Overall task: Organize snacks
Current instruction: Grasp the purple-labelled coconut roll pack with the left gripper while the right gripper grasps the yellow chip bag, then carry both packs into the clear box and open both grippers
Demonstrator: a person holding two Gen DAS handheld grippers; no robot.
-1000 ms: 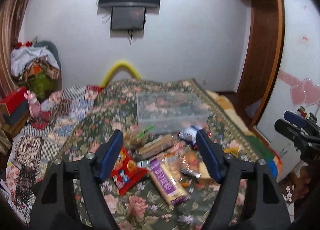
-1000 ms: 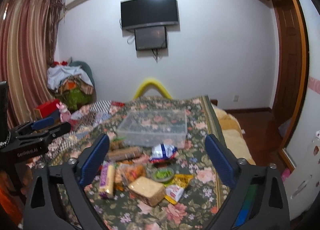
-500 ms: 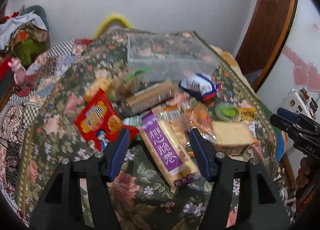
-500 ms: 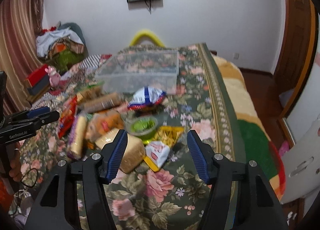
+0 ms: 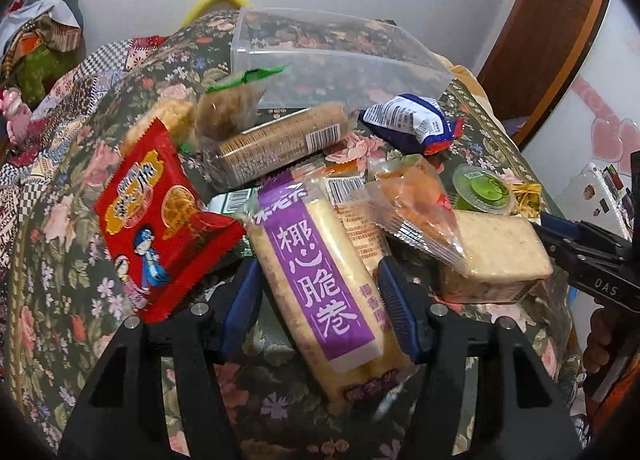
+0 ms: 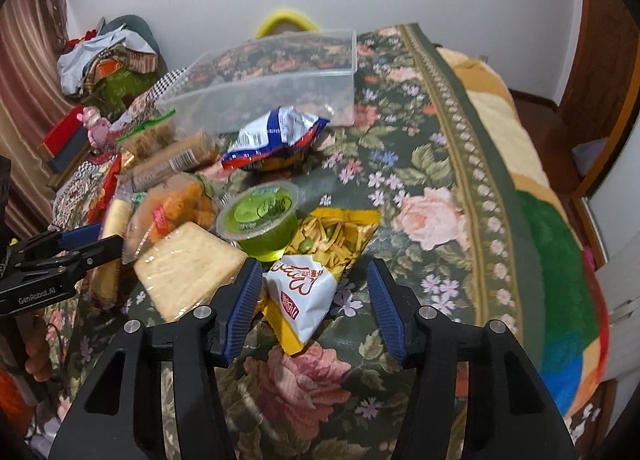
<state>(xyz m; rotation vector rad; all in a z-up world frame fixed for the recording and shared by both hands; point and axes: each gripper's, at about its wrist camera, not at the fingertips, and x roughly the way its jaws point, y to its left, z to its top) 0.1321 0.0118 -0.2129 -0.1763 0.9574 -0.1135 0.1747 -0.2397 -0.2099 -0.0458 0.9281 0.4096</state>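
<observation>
While the clear plastic bin [image 5: 340, 59] stands empty at the far side of the bed [image 5: 60, 260], nothing can be counted as sorted yet in the left wrist view; every snack is seen lying loose on the floral cover in front of it. The left hand-held gripper [image 5: 320, 308] has just been closing, and the purple-labelled wafer pack [image 5: 320, 280] is bracketed by its jaws, the right pad at the pack's edge and the left pad just short of it, so no pinch can be confirmed. A red cracker bag [image 5: 156, 219] overlaps the left finger, and a wrapped pale cake [image 5: 496, 256] lies just beside the pack on the right, so little room is left for sideways motion. A brown biscuit roll [image 5: 280, 143] and a blue-and-white packet [image 5: 412, 119] are piled between the pack and the bin, so a lift clear of them would probably be needed.

From the right wrist view, the same unfinished state is shown: the bin [image 6: 280, 71] holds nothing. The right hand-held gripper [image 6: 312, 300] has likewise been closing; its jaws are spread around a small white-and-yellow sachet [image 6: 300, 300], the left pad at its edge, the right pad apart from it. A green jelly cup [image 6: 264, 219] and a yellow snack bag [image 6: 336, 236] lie just beyond. Open cover is seen to the right, up to the bordered edge of the cover, beyond which the bed falls away toward the wooden floor [image 6: 532, 115]. The left hand-held gripper [image 6: 72, 248] is seen near the pale cake, so crossing leftward is judged tight.
</observation>
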